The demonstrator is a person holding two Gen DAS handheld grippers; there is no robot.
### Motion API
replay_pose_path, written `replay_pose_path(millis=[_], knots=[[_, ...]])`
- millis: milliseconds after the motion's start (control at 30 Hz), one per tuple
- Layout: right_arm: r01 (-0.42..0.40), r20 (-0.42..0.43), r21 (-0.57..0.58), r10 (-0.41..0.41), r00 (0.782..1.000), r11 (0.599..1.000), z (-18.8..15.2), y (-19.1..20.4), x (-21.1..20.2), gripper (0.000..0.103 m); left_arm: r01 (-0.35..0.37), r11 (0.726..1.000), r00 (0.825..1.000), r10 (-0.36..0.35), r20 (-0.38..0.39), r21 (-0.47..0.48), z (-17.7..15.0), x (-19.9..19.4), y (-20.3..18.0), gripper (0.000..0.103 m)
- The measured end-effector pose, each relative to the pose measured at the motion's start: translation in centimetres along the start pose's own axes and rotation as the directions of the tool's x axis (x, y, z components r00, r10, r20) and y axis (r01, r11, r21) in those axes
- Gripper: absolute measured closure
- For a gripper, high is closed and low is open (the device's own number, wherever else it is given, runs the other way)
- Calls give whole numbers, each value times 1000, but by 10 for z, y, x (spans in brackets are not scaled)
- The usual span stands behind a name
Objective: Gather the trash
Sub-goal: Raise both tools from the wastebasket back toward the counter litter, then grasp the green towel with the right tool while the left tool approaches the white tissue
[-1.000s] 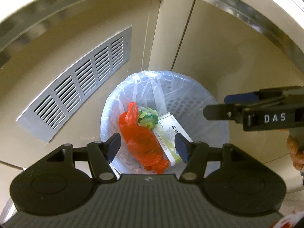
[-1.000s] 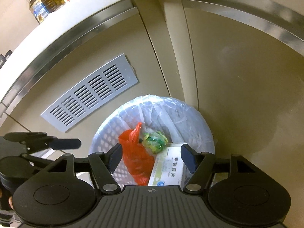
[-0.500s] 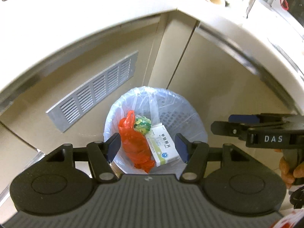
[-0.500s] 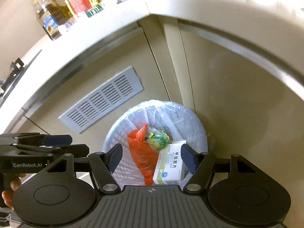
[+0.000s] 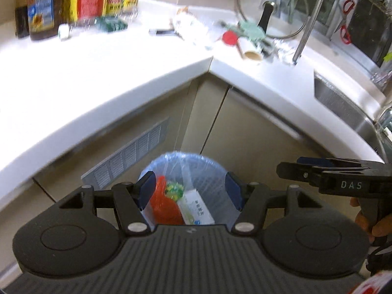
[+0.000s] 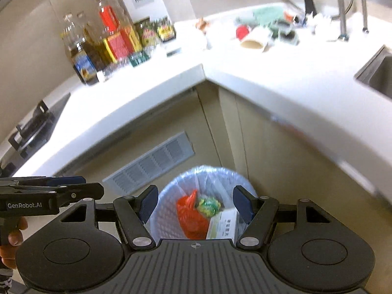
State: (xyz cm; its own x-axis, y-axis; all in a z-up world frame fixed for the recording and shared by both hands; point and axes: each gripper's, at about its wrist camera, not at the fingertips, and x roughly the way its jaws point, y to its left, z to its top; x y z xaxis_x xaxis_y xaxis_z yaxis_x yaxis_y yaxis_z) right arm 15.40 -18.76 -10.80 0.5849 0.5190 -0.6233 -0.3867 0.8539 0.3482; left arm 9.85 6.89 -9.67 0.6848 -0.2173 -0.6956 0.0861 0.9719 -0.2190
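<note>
A white bin [image 5: 186, 157] [image 6: 208, 172] with a clear liner stands on the floor in the cabinet corner. In it lie a red plastic bag [image 5: 164, 208] [image 6: 191, 218], a green wrapper [image 5: 174, 189] [image 6: 208, 204] and a white box [image 5: 198, 210] [image 6: 221, 226]. My left gripper [image 5: 190, 189] [image 6: 73, 189] hangs open and empty high above the bin. Beside it, my right gripper [image 6: 196, 202] [image 5: 306, 169] is open and empty too. On the white counter's far corner lie a paper roll [image 5: 248, 47] [image 6: 254, 40], a red cap [image 5: 230, 38] and crumpled plastic [image 5: 191, 28].
Oil and sauce bottles [image 5: 41, 7] [image 6: 98, 49] crowd the counter's back left. A steel sink [image 5: 343, 103] [image 6: 377, 73] with a tap [image 5: 303, 39] is on the right, a stove [image 6: 31, 125] on the left. A vent grille [image 5: 127, 156] sits in the cabinet front.
Both grippers have risen and tilted up away from the bin, so the counter top and its clutter have come into view. The bin looks smaller. Both pairs of jaws kept their width.
</note>
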Motion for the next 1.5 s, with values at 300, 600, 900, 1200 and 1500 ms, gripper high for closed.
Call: replay_pose_path(millis=[300,600,900,1200,1500], knots=[[47,98,35,-51,994,998,15,-4,-43,35,20,999,995,-23,102,28,32,-21,-14,43],[70,149,54,-77,986,996,35,-25,-60,35,-11,1000,987,6,159,27,61,-26,-17,43],[90,184,48,-97,978,995,72,-65,-59,35,-65,998,980,62,189,10,96,-7,-21,41],[88,210,28,-92,973,996,130,-112,-35,35,-120,993,972,122,202,-20,137,29,-29,40],[53,213,9,-54,976,999,194,-149,17,35,-165,985,962,172,212,-50,180,74,-37,38]])
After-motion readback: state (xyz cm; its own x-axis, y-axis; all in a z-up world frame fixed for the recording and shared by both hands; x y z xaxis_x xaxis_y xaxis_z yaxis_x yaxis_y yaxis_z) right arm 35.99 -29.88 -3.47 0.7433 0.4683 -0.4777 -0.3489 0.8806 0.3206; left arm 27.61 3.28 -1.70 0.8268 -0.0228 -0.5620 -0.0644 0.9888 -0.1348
